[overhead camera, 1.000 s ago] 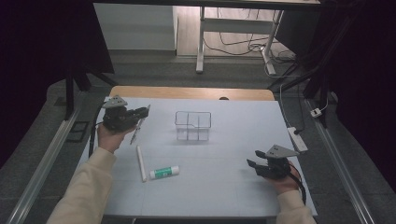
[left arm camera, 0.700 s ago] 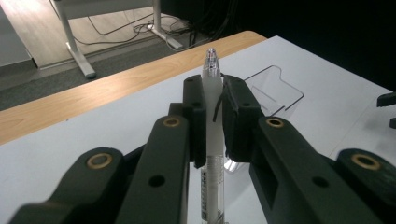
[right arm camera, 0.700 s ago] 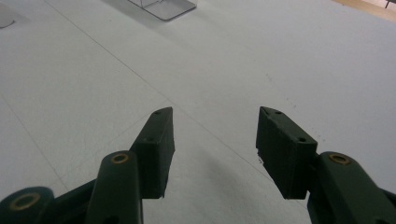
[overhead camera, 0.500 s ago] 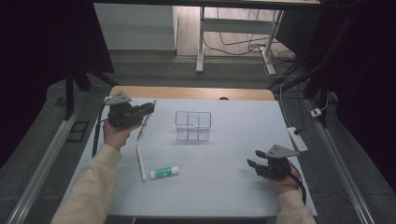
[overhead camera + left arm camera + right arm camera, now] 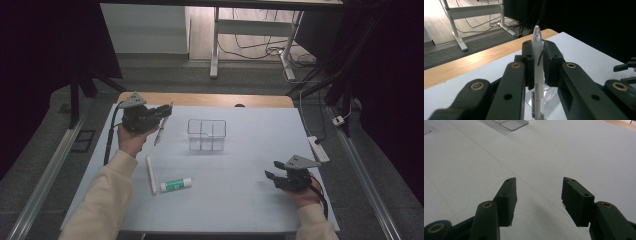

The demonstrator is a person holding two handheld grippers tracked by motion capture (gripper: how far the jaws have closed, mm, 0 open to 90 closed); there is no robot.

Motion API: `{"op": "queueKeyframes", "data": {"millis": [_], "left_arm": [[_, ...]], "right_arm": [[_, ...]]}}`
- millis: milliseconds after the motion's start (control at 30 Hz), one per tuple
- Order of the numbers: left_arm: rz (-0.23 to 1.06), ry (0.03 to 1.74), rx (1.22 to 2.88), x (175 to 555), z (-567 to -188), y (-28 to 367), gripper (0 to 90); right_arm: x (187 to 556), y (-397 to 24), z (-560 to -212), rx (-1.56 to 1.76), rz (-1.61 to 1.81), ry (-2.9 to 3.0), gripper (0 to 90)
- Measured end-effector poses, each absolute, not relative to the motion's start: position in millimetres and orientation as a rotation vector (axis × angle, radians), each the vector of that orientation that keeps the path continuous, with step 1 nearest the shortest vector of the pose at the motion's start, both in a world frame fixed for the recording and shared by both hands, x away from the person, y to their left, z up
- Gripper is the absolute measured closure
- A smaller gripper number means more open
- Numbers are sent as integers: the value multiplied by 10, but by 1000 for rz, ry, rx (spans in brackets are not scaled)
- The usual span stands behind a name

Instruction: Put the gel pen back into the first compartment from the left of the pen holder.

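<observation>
**A:** What did your left gripper (image 5: 161,112) have?

**B:** It was clamped on a pen (image 5: 537,75). In my left gripper view the white barrel ran up between the two black pads, its clear tip poking out past them. From above, the pen (image 5: 160,131) hung slanted below the jaws, off the table (image 5: 240,200), over the far left part of it.

**A:** And what was closest to it?

**B:** A clear plastic organizer (image 5: 207,134), just to the right of the pen near the middle of the table. It had dividers inside; I couldn't tell whether anything lay in it. Nearer to me, beside my left sleeve (image 5: 100,200), a white stick (image 5: 151,175) lay on the table, and a small tube with a green label (image 5: 175,184) lay just beside its near end.

**A:** Your right gripper?

**B:** My right gripper (image 5: 271,170) sat low over the near right part of the table, well apart from everything else. Its jaws stood apart with only bare table between them; my right gripper view (image 5: 537,195) showed that plainly, with a corner of the organizer (image 5: 510,124) far ahead.
</observation>
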State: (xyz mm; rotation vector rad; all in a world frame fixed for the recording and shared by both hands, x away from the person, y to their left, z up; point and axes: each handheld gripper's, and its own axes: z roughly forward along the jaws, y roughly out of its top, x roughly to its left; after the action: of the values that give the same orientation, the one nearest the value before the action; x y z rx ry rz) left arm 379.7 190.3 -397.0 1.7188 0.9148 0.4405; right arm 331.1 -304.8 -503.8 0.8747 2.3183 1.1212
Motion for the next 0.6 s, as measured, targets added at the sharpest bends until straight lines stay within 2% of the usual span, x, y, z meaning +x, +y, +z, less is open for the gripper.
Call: {"op": "queueKeyframes", "data": {"millis": [600], "left_arm": [[414,869,1728,3869,-3908,1651,802]], "right_arm": [[3316,-3049,-5049,871,1118,2324,452]]}}
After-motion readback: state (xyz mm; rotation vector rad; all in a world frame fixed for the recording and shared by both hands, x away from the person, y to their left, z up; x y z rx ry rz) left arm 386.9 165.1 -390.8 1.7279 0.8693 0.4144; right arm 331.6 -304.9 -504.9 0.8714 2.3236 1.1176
